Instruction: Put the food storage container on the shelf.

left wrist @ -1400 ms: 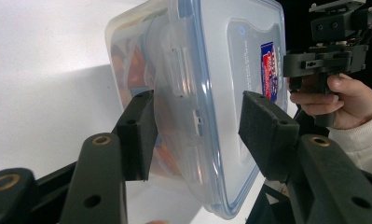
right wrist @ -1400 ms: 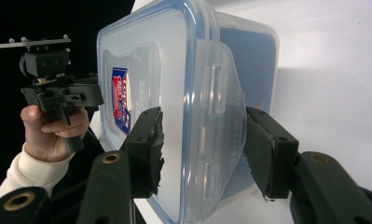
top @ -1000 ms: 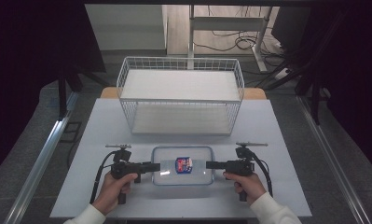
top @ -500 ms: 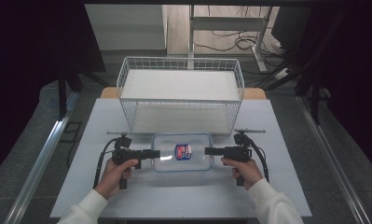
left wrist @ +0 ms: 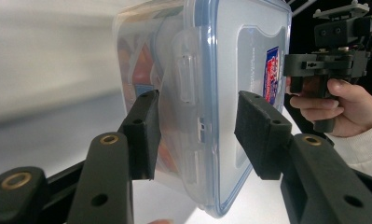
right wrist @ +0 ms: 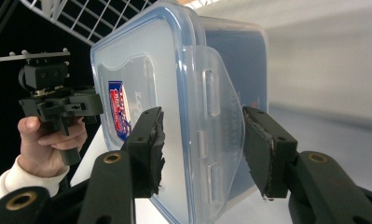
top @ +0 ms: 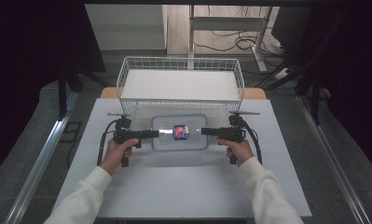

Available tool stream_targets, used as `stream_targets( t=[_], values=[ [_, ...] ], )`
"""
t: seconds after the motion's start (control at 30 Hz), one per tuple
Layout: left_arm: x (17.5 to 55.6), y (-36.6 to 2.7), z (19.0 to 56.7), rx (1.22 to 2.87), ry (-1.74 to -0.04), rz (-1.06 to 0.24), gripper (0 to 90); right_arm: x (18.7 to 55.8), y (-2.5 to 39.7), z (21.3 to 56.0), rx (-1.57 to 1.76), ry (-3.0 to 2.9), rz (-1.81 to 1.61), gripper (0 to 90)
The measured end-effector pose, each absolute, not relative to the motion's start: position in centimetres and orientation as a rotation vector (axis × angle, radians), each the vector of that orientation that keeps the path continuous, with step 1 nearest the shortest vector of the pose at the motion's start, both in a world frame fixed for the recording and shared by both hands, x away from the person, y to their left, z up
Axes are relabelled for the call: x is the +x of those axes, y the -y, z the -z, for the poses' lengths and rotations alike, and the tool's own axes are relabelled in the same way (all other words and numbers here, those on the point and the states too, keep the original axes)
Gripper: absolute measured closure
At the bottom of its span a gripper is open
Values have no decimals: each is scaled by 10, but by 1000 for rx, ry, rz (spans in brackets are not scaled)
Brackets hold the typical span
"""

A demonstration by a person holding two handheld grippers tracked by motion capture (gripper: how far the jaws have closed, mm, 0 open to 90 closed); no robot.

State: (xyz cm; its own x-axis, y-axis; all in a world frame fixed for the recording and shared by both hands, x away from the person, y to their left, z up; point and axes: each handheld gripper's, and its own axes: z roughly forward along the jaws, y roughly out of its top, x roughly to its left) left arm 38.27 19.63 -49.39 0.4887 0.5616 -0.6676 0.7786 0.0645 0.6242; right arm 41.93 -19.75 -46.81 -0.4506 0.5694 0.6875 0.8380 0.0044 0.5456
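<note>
A clear plastic container (top: 179, 140) with a blue-rimmed lid and a red-and-blue sticker (top: 180, 131) hangs between my two grippers above the white table (top: 183, 186). My left gripper (top: 156, 133) grips its left end. My right gripper (top: 203, 131) grips its right end. In the left gripper view the jaws of my left gripper (left wrist: 195, 135) straddle a side latch of the container (left wrist: 239, 56), with the other hand beyond. In the right gripper view my right gripper (right wrist: 202, 149) clamps the opposite latch of the container (right wrist: 141, 70). Reddish contents show faintly through the wall.
A white wire basket (top: 179, 58) stands at the table's far edge, just behind the container. Cables trail from both grippers across the table. Dark floor and a metal rail (top: 44, 154) lie to the left, and table legs and cables beyond the basket.
Both grippers have carried the container away from the person, from near the front edge toward the wire basket. Both jaws have kept their hold on it.
</note>
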Motion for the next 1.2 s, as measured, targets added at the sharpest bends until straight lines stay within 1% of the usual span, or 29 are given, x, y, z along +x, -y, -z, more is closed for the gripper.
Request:
stream_targets(
  t=[0.27, 0.47, 0.6, 0.7, 0.8, 0.87, 1.1, 1.2],
  values=[
    [398, -194, 510, 1596, -1184, 243, 508, 433, 199, 484, -1502, 2016, 1443, 493],
    [405, -194, 519, 1583, -1199, 268, 507, 437, 198, 491, -1534, 1989, 1434, 492],
    [406, -194, 520, 1572, -1210, 267, 504, 439, 199, 494, -1553, 1961, 1442, 490],
    [409, -194, 522, 1518, -1244, 289, 502, 438, 197, 496, -1589, 1930, 1437, 487],
    [411, -195, 524, 1505, -1252, 275, 500, 439, 196, 497, -1612, 1924, 1438, 483],
    [412, -194, 525, 1473, -1275, 291, 498, 438, 195, 497, -1628, 1917, 1435, 480],
    [413, -193, 526, 1456, -1289, 270, 490, 438, 193, 500, -1680, 1904, 1466, 474],
    [413, -191, 525, 1465, -1282, 255, 447, 437, 192, 500, -1696, 1902, 1474, 469]
  ],
)
